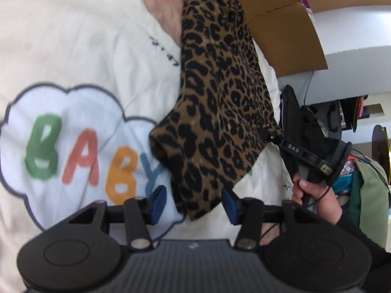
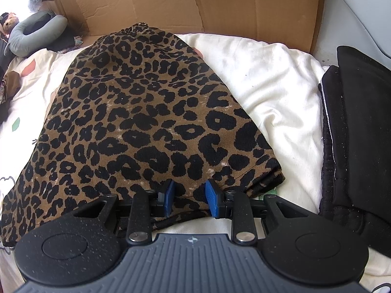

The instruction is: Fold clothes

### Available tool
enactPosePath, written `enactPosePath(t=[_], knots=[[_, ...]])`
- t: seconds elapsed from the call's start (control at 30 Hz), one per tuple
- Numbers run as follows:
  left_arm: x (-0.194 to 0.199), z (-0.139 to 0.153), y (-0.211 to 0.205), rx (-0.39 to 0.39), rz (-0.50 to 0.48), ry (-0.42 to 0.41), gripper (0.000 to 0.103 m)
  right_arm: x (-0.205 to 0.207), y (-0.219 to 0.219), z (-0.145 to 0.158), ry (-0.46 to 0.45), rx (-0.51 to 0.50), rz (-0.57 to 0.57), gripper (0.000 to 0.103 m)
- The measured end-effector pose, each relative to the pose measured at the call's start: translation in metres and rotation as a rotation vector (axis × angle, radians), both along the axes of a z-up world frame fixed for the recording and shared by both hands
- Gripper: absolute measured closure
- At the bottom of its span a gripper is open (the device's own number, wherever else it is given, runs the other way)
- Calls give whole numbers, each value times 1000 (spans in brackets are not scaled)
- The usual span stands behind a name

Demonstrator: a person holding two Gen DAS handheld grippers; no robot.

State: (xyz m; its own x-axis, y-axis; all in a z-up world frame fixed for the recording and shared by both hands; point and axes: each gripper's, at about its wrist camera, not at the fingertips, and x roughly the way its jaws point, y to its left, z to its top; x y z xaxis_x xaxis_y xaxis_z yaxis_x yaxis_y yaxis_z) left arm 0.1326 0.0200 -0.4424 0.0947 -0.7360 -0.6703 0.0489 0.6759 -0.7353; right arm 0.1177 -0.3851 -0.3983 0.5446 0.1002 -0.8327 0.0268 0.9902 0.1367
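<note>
Now leopard-print garment [image 2: 136,112] between right tool's [image 2: 189,196] parted fingers, on blanket [image 2: 268,78].

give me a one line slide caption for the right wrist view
Right gripper open over the near edge of a leopard-print garment on a white blanket, black folded clothing to the right.

Left wrist view: looks down, close over the cream quilt printed with a "BABY" cloud [image 1: 73,56], facing rightward toward the other handheld tool.
Right wrist view: low and close, facing forward to a brown cardboard sheet [image 2: 220,2].
Shared: folded leopard-print fabric garment [image 1: 220,97] [image 2: 136,122], quilt, cardboard.
</note>
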Motion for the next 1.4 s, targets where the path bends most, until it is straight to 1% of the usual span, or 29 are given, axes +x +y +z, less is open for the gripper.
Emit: enactPosePath(t=[0.07, 0.2, 0.33, 0.4, 0.5, 0.57, 0.67, 0.73, 0.77, 0.83, 0.9, 1.0, 1.13, 1.27, 1.33, 1.4], knots=[[1, -4, 0, -11, 25, 11, 51, 0, 0, 0, -1, 0, -1, 68], [7, -18, -1, -64, 92, 42, 51, 0, 0, 0, -2, 0, -2, 68], [9, -28, 2, -120, 137, 79, 52, 0, 0, 0, -2, 0, -2, 68], [7, -31, 6, -137, 154, 107, 59, 0, 0, 0, -2, 0, -3, 68], [2, -36, 12, -173, 183, 152, 66, 0, 0, 0, -4, 3, -4, 68], [0, -34, 16, -202, 194, 165, 70, 0, -1, 0, -5, 4, -3, 68], [-1, -29, 19, -250, 199, 156, 71, 0, -1, 0, -5, 8, -5, 68], [0, -30, 18, -264, 198, 159, 71, 0, -2, 0, -6, 12, -7, 68], [1, -31, 17, -259, 197, 162, 72, 0, -2, 0, -7, 14, -8, 68], [3, -34, 13, -247, 198, 169, 77, -1, -3, 0, -10, 24, -17, 68], [3, -35, 11, -236, 197, 171, 88, -2, -5, 1, -14, 38, -31, 68], [2, -33, 12, -207, 194, 159, 93, -6, -11, 5, -29, 46, -62, 68], [1, -31, 12, -168, 190, 143, 95, -14, -24, 10, -61, 30, -113, 68], [1, -28, 13, -130, 186, 127, 95, -19, -40, 14, -89, -11, -194, 68], [0, -27, 14, -111, 183, 120, 95, -19, -50, 13, -80, -25, -241, 67], [0, -25, 14, -93, 181, 112, 95, -17, -60, 10, -65, -8, -271, 67]])
